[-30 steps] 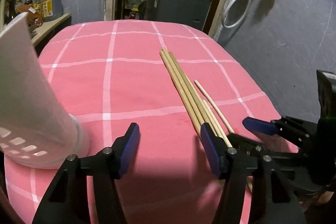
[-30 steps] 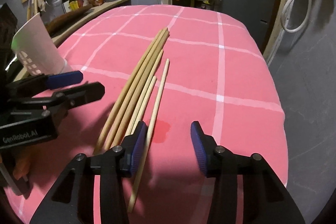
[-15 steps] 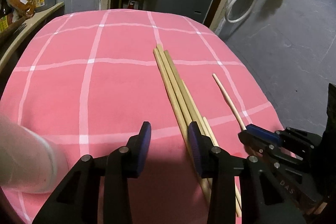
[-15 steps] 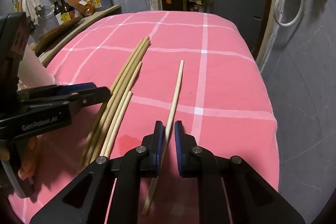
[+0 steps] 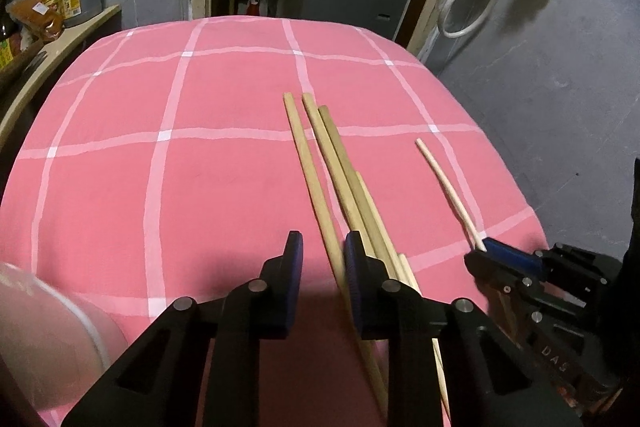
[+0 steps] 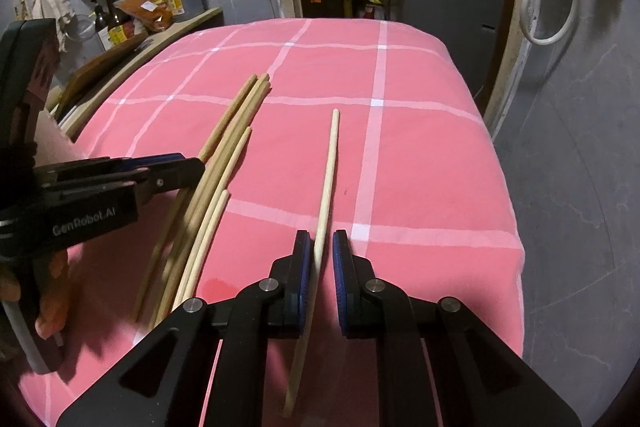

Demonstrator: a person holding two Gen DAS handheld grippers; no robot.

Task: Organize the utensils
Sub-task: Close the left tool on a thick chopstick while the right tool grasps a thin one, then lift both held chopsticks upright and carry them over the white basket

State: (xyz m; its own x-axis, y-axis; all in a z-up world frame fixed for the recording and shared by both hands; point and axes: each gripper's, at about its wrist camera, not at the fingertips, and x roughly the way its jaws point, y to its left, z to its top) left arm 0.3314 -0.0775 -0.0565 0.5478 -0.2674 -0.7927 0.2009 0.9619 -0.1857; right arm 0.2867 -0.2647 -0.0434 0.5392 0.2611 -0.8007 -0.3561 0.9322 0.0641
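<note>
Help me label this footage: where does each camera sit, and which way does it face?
Left wrist: on the left gripper, angled down at the bundle of chopsticks on the pink cloth; the right gripper shows.
Right wrist: on the right gripper, angled down along the single chopstick it grips; the left gripper and fingers show.
Both share the cloth, all chopsticks and the doorway.

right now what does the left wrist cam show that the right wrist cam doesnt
Only the left wrist view: the white holder at lower left, and the left gripper head-on, with one chopstick in its gap and jaws that have just been closing.
Only the right wrist view: the right gripper shut on the single chopstick, and a hand.
Both: the pink checked cloth, the chopstick bundle and the bottles.
</note>
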